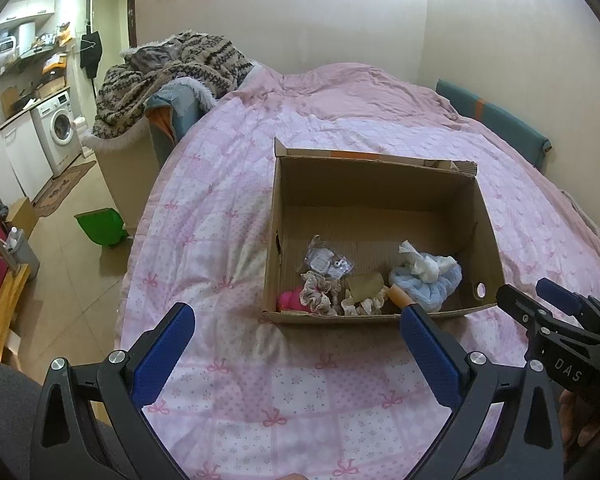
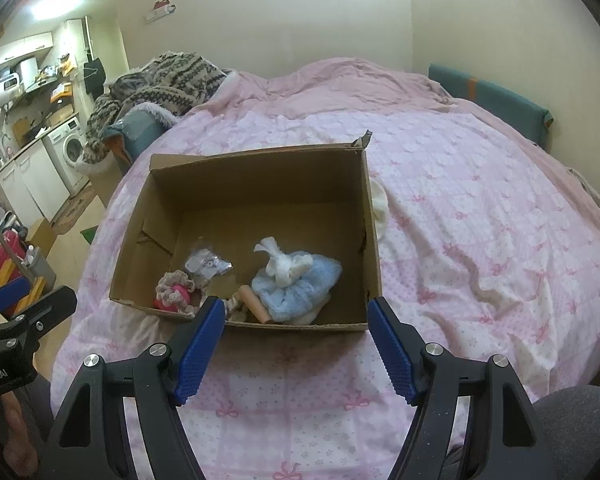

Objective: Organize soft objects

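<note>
An open cardboard box [image 1: 376,196] [image 2: 260,184] sits on the pink bed quilt [image 1: 228,208]. Inside lie a light blue fluffy cloth [image 1: 428,280] [image 2: 300,284] with a white knotted cloth [image 2: 280,262] on it, beige scrunchies [image 1: 318,294] [image 2: 174,286], a pink item [image 1: 290,298], a clear plastic packet [image 1: 324,260] [image 2: 208,264] and a tan cylinder [image 2: 256,304]. A cream soft object [image 2: 380,206] lies outside against the box's right wall. My left gripper [image 1: 296,320] is open and empty before the box. My right gripper [image 2: 296,314] is open and empty at the box's near edge.
A patterned knit blanket [image 1: 172,76] is piled on a basket at the bed's far left. A teal cushion [image 1: 496,120] lies along the right wall. A green dustpan [image 1: 100,226] is on the floor. A washing machine [image 1: 58,130] stands far left.
</note>
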